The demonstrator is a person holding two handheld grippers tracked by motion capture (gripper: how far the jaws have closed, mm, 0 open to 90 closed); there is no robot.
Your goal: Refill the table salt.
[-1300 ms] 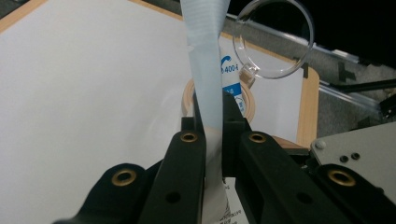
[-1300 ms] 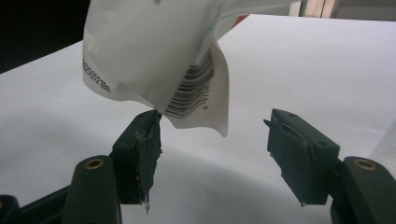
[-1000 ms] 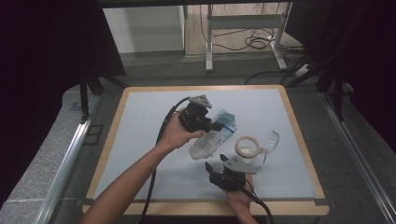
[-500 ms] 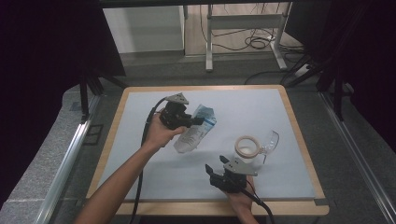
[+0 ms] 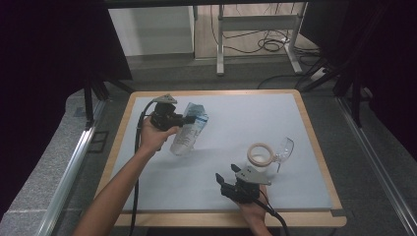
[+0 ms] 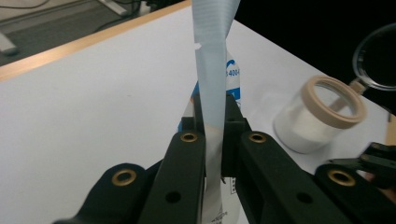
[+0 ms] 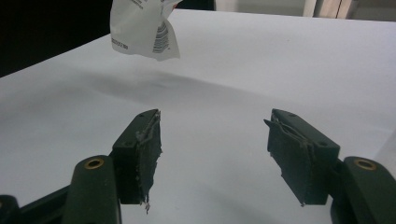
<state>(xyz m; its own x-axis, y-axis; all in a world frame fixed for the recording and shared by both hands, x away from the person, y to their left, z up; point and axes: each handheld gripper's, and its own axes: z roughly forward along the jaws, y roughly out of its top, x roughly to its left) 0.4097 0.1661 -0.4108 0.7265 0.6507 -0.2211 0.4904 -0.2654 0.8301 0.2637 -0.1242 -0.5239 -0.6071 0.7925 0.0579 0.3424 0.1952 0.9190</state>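
Two grippers are working over the desk [image 5: 295,113]: the left gripper [image 6: 212,135] is pinching a plastic bag [image 5: 189,132] (hanging above the left half), while the right gripper [image 7: 212,154] is holding its fingers wide beside a jar [image 5: 259,155]

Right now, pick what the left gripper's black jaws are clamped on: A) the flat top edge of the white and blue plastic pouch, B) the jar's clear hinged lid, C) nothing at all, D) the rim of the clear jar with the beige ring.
A: in the left gripper view the left gripper has its jaws pressed flat on the pouch's top edge, while the jar stands apart on the table.
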